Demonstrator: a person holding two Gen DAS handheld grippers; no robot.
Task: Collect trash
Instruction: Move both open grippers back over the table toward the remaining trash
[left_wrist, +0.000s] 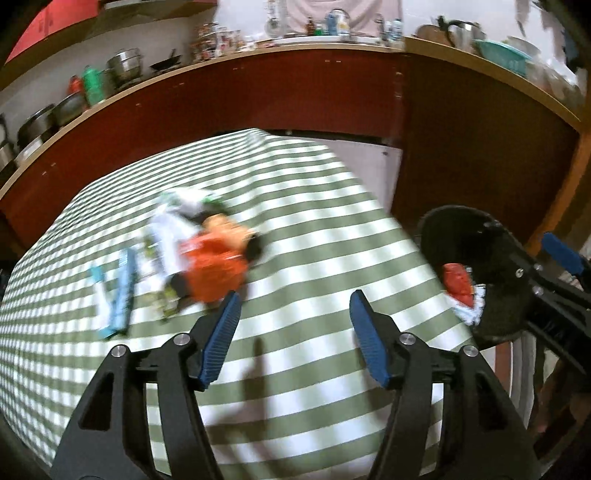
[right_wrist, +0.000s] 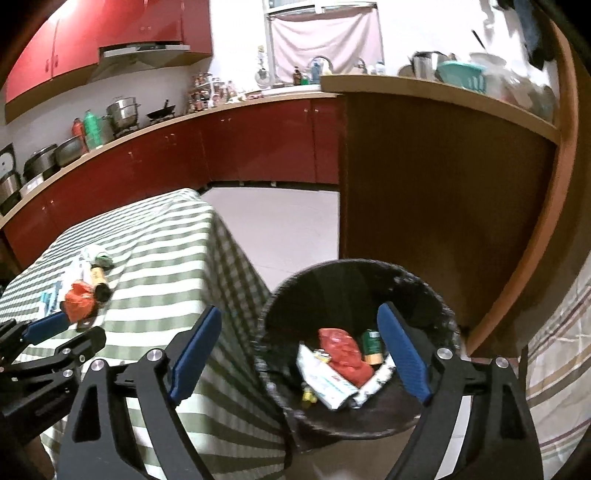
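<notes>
Trash pile (left_wrist: 192, 254) is lying on the table with the green-and-white striped cloth (left_wrist: 295, 229), toward its left part in the left wrist view, blurred. An orange crumpled bag (left_wrist: 216, 269) is sitting at the near end of the pile. In the right wrist view a small dark bottle (right_wrist: 99, 280) is lying on its side beside that bag, long axis running from the far side of the table toward the near side, dark end pointing toward the camera. A blue-and-white flat wrapper (left_wrist: 116, 295) is lying left of the bag, long axis also running away from the camera. White and green wrappers are lying behind, too blurred to sort.

Left gripper (left_wrist: 293, 339) is hovering over the cloth, jaws apart, nothing between the blue pads, near the orange bag but not touching. Right gripper (right_wrist: 299, 354) is hanging over the black trash bin (right_wrist: 280, 317), jaws spread wide and empty.

The bin is standing on the floor just beside the table's right edge, cloth hanging next to it. Inside are lying a red packet (right_wrist: 343, 354), white wrappers and a small green can (right_wrist: 371, 345).

Nothing is standing between the left gripper and the pile. Behind are running red lower cabinets (right_wrist: 258, 144) with a wooden counter holding pots and bottles, and a brown counter unit (right_wrist: 424, 192) at right. Floor is pale tile.
</notes>
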